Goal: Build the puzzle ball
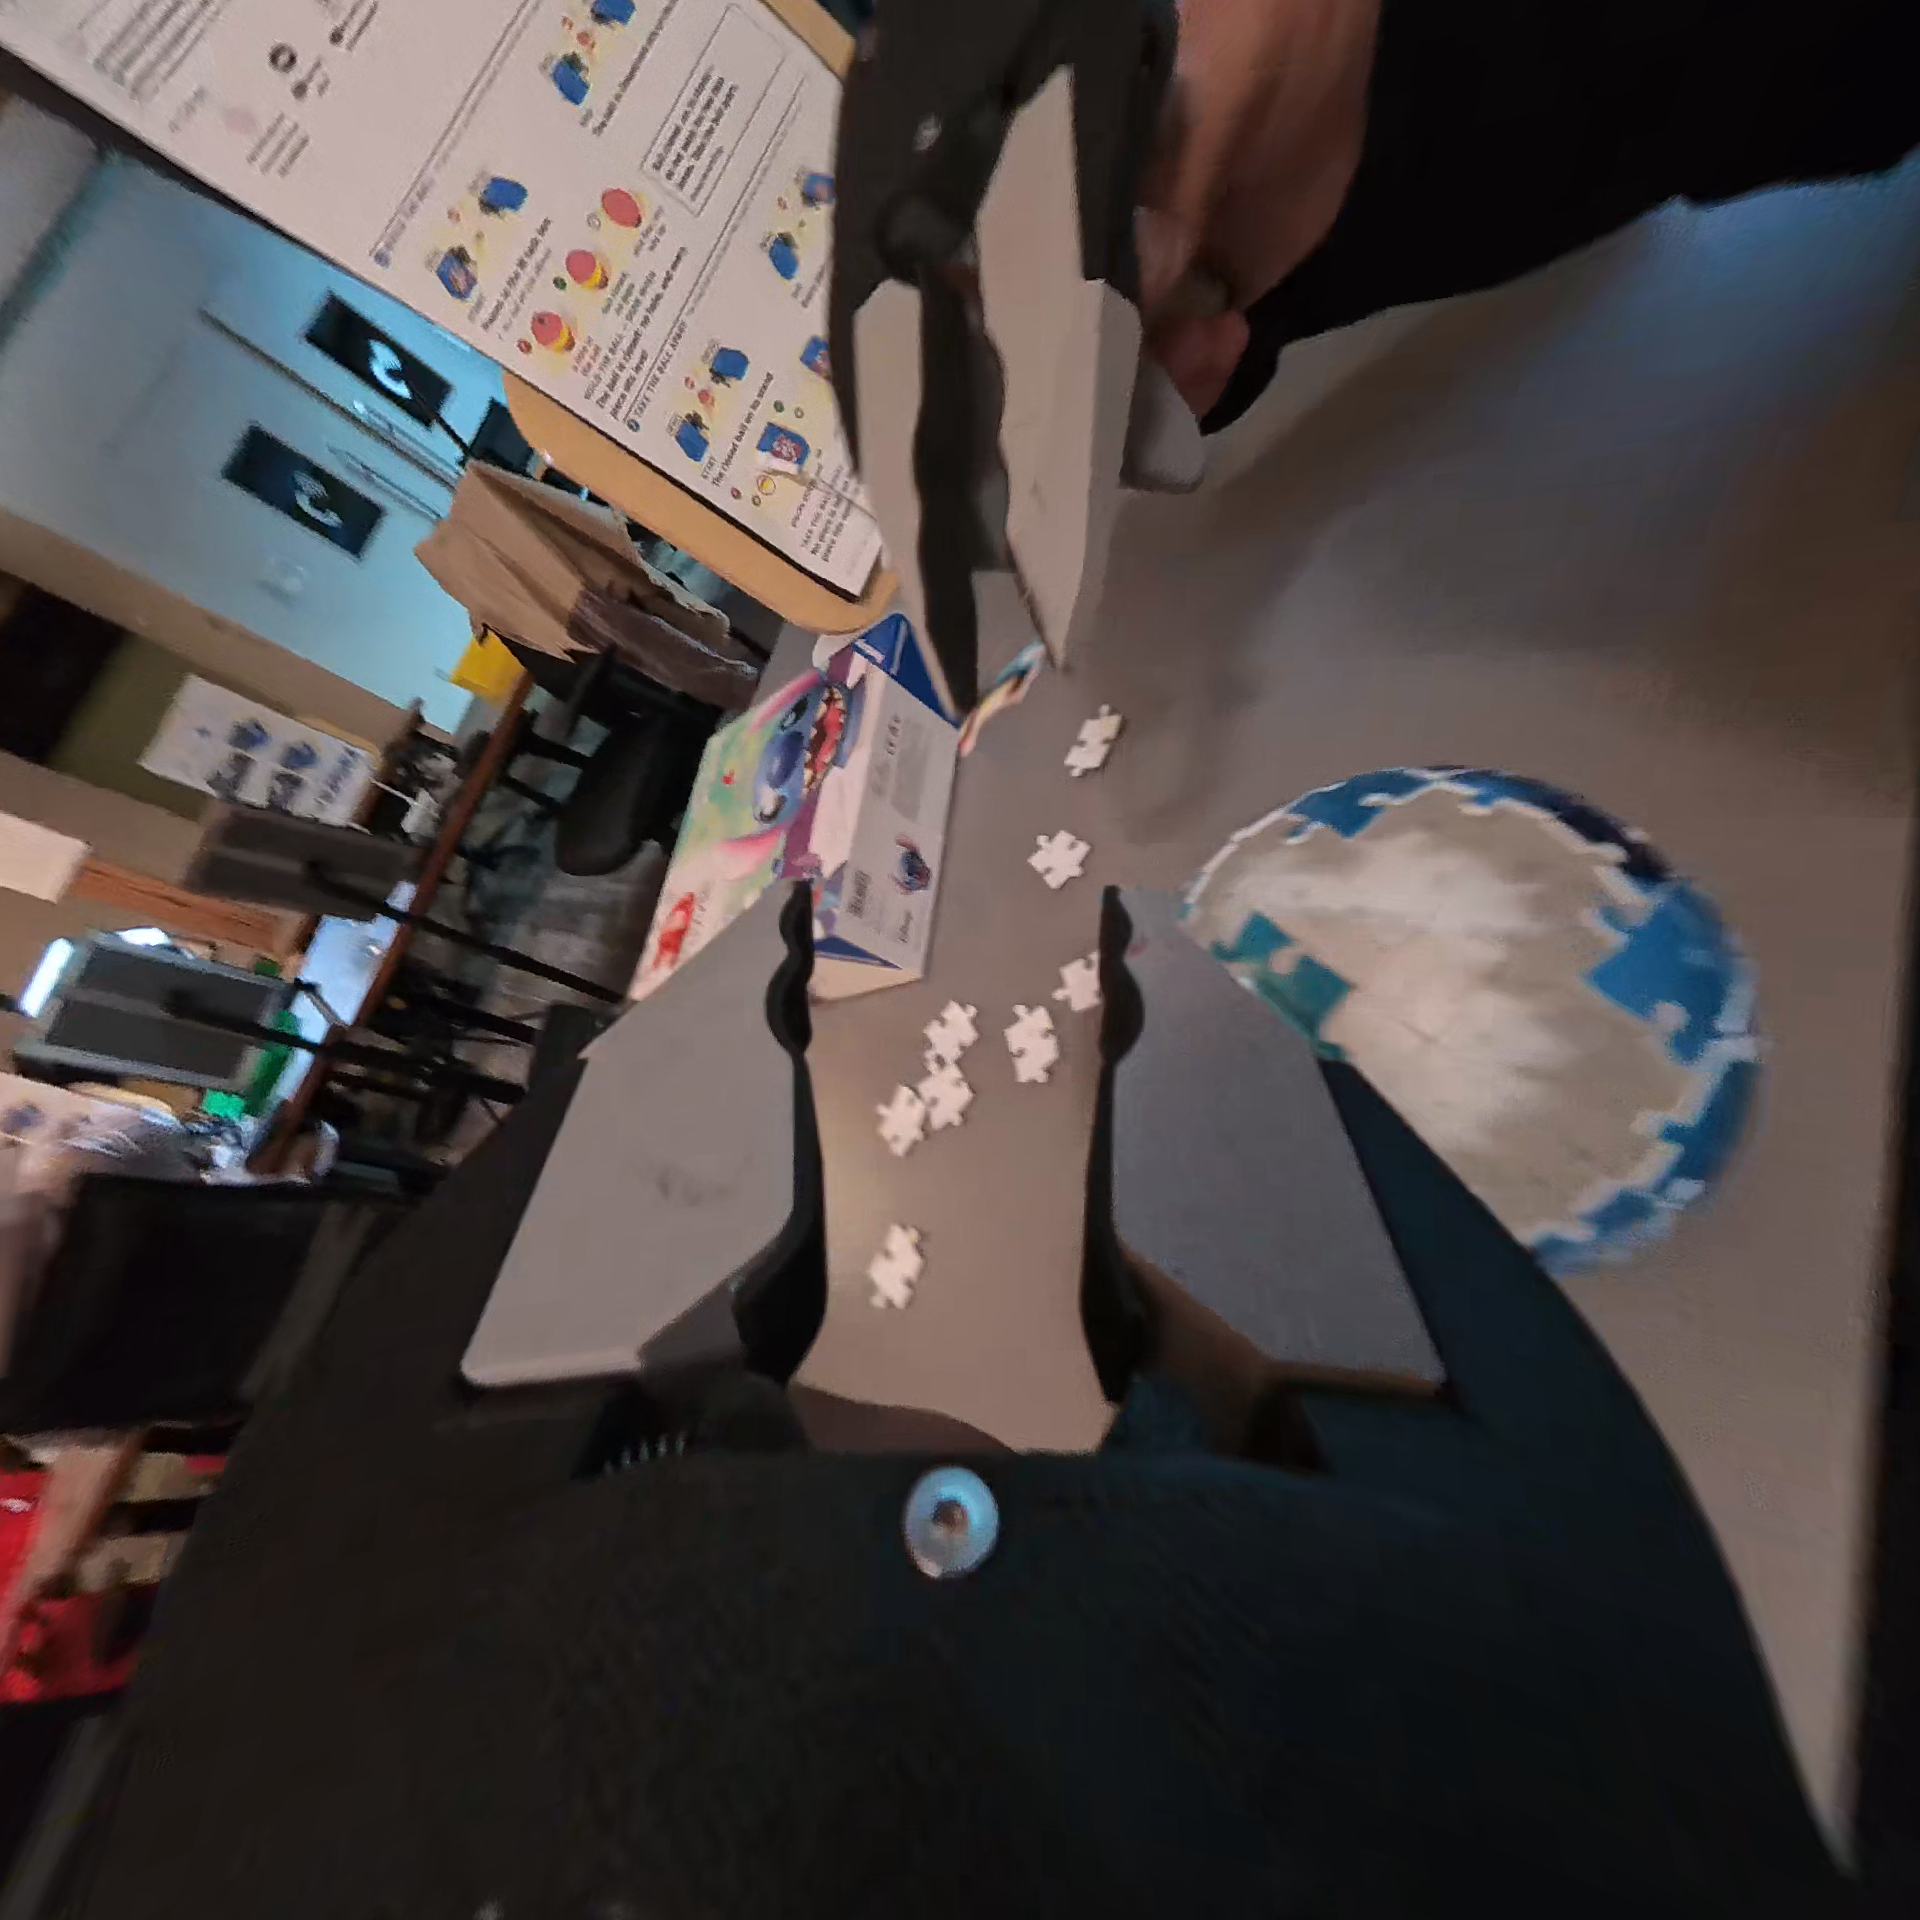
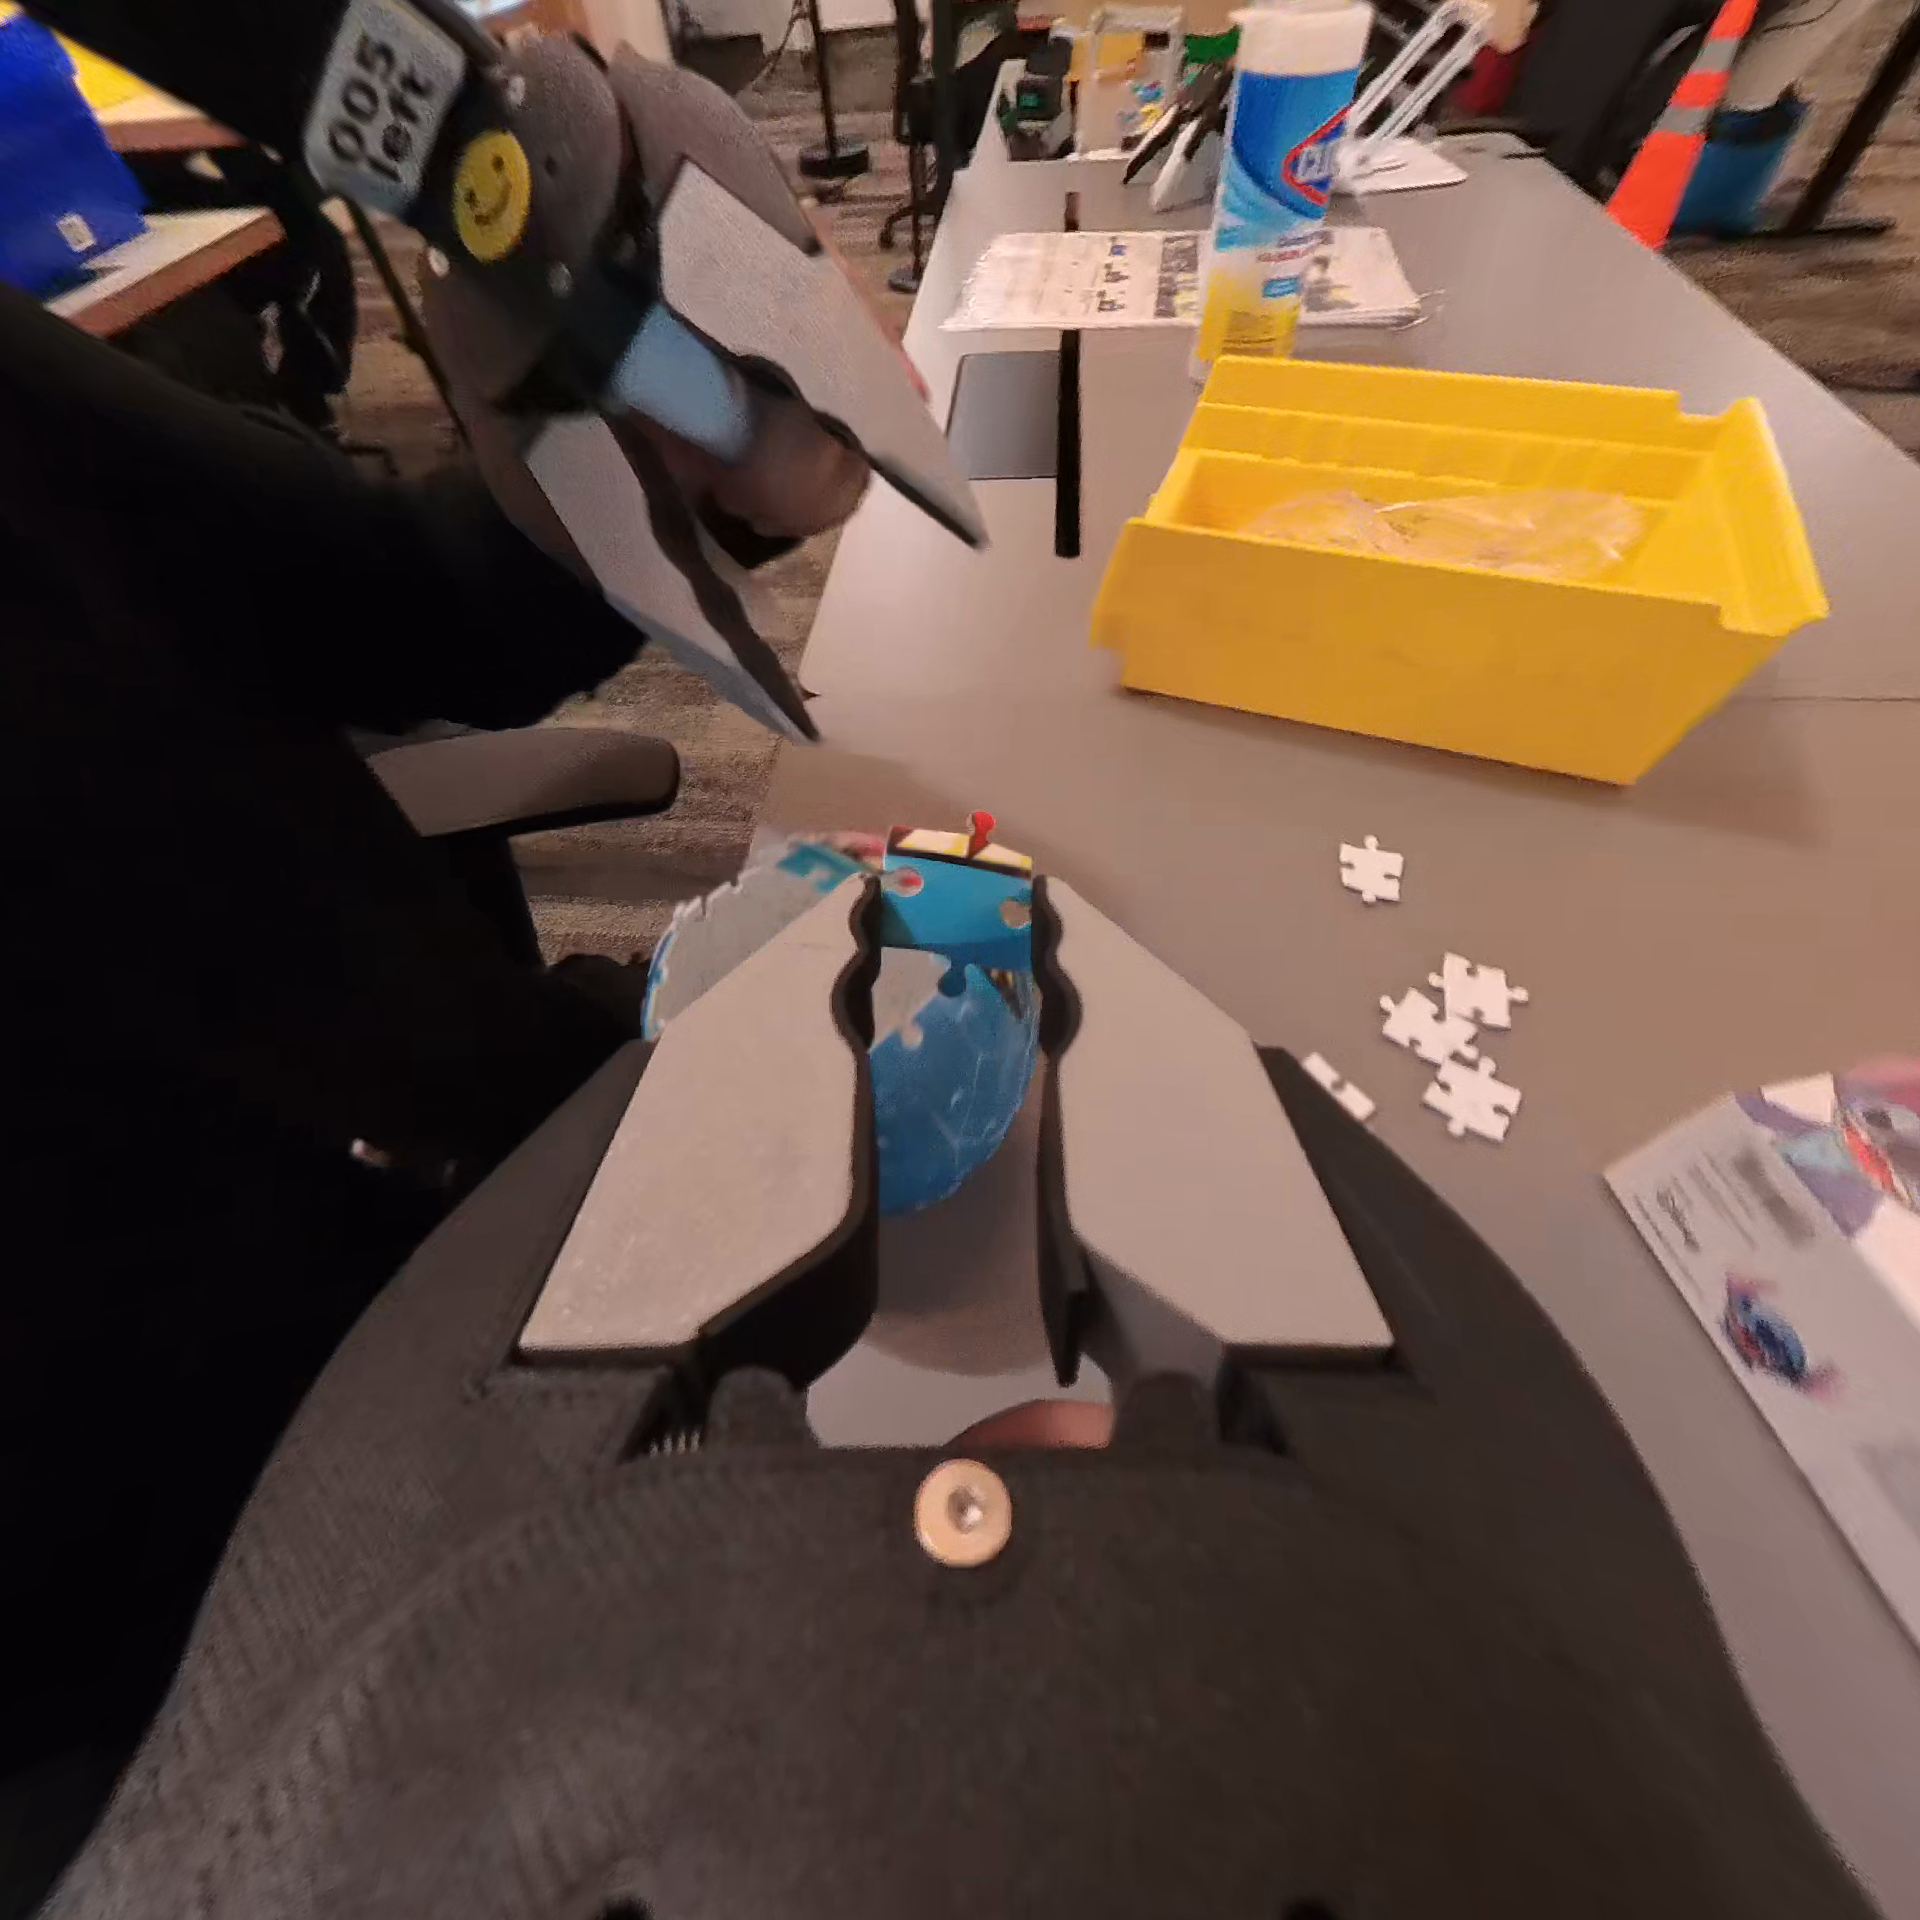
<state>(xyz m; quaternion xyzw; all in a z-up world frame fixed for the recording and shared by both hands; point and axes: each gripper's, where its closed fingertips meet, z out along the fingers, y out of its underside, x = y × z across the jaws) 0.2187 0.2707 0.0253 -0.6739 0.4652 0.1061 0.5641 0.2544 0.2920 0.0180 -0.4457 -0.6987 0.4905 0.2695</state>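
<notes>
Bench (image 2: 1195, 790): grey, matte, one long flat top.
Puzzle ball (image 1: 1475, 1008): half-built blue shell, open side showing white, resting near the bench's edge.
Loose pieces (image 2: 1455, 1029): white backs up, scattered on the bench's middle, several touching in a small cluster.
Puzzle box (image 1: 873, 831): lay flat just beside the loose pieces.
Yellow bin (image 2: 1455, 582): stood farther in, clear plastic inside.
Canister (image 2: 1278, 187): upright behind the yellow bin.
Printed sheets (image 2: 1101, 281): flat beside the canister.
</notes>
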